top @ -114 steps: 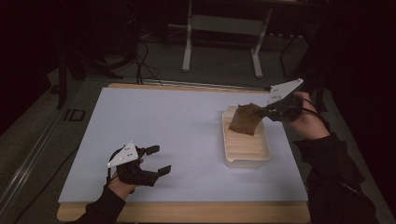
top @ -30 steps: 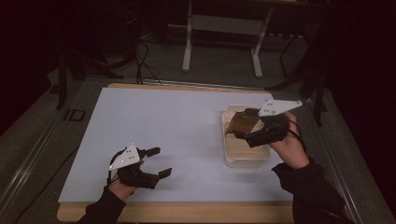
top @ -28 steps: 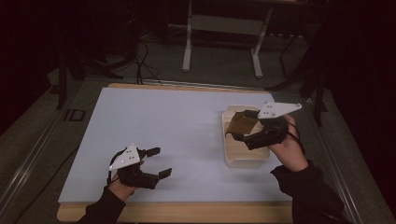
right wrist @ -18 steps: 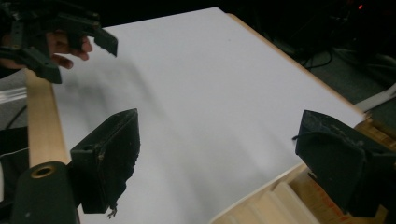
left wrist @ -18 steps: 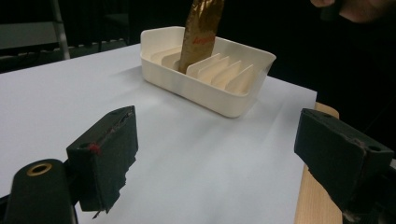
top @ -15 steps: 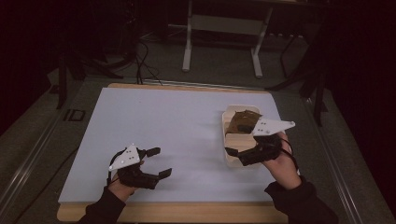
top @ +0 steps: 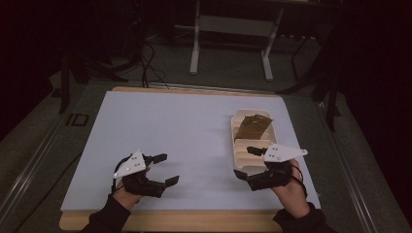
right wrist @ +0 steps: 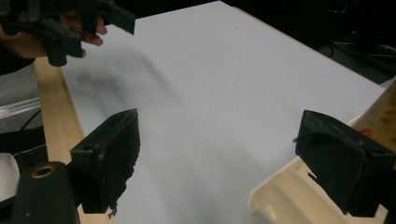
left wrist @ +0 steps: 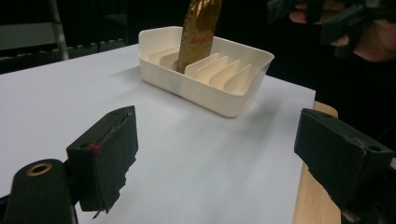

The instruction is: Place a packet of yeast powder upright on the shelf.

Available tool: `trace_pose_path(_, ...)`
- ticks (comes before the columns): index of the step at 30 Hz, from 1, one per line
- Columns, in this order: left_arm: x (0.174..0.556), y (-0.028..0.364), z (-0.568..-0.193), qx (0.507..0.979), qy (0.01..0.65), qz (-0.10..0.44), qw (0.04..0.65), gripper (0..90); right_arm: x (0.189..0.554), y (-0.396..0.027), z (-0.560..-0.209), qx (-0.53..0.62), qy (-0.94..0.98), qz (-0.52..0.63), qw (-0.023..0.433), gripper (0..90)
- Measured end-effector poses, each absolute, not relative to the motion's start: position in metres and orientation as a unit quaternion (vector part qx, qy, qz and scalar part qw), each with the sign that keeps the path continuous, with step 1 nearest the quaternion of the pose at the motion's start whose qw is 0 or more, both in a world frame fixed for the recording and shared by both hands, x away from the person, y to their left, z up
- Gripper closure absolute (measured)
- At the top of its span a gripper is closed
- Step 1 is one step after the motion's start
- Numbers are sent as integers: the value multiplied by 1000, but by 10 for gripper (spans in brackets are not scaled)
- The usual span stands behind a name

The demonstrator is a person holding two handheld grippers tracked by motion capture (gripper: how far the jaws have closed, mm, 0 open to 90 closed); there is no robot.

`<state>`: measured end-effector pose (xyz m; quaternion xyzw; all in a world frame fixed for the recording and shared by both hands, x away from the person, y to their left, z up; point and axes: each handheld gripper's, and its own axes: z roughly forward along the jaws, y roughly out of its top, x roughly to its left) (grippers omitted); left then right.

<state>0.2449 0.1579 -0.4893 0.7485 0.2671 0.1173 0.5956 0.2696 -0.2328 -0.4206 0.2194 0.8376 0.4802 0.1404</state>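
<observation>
Right, both my left claw [top: 162, 169] and right claw [top: 245, 162] gape empty while the gold packet [left wrist: 200, 31] stands in the tray's [top: 239, 145] far slots, light, crinkly, best pinched by its top edge.

The high view hangs above the person's edge of the table [top: 194, 126], looking forward and down, and takes in both grippers. The left gripper view sits low behind its wide-apart jaws, facing across the white sheet at the cream tray [left wrist: 205, 79] and the other hand beyond. The right gripper view, equally close, faces back across the sheet; the tray's rim [right wrist: 280, 191] lies between its jaws.
</observation>
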Motion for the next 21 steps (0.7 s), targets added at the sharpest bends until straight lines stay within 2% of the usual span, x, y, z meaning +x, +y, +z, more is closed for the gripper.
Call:
trace_pose_path(10, 244, 157, -489, 751, 263, 118, 595, 144, 251, -228, -453, 222, 838, 484, 118, 138)
trace_pose_path(21, 243, 158, -489, 749, 263, 118, 597, 144, 245, -235, -465, 215, 841, 482, 117, 138)
